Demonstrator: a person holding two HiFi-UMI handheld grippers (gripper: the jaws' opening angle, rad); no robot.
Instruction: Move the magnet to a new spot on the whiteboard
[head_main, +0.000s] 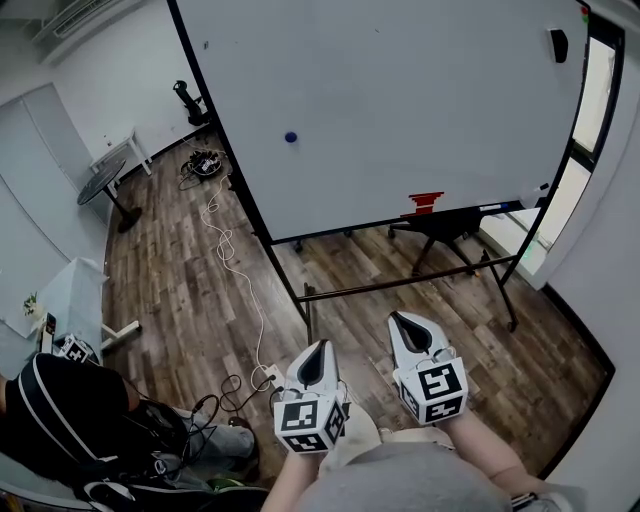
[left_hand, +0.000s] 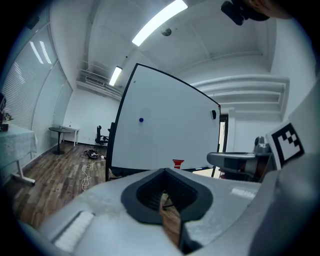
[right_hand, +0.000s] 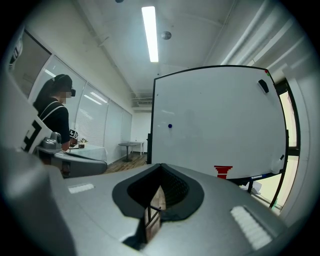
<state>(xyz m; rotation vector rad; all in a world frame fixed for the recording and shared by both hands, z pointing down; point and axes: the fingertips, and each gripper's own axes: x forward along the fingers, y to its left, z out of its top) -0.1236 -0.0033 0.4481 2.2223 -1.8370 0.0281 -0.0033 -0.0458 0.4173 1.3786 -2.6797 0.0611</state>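
Whiteboard (head_main: 420, 110): stood well ahead.
Magnet (head_main: 290, 137): on whiteboard's left half; I judged left gripper (head_main: 320, 350) nearer.
Right gripper (head_main: 401, 321): clenched empty, as was left.

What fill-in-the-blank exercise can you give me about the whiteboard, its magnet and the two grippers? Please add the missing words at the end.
1. The magnet on the whiteboard is ____ in colour.
2. The red object rests at the whiteboard's ____ edge.
3. A ____ cable lies across the wooden floor.
4. The left gripper and the right gripper, jaws shut, hold ____.

Missing words: blue; bottom; white; nothing.
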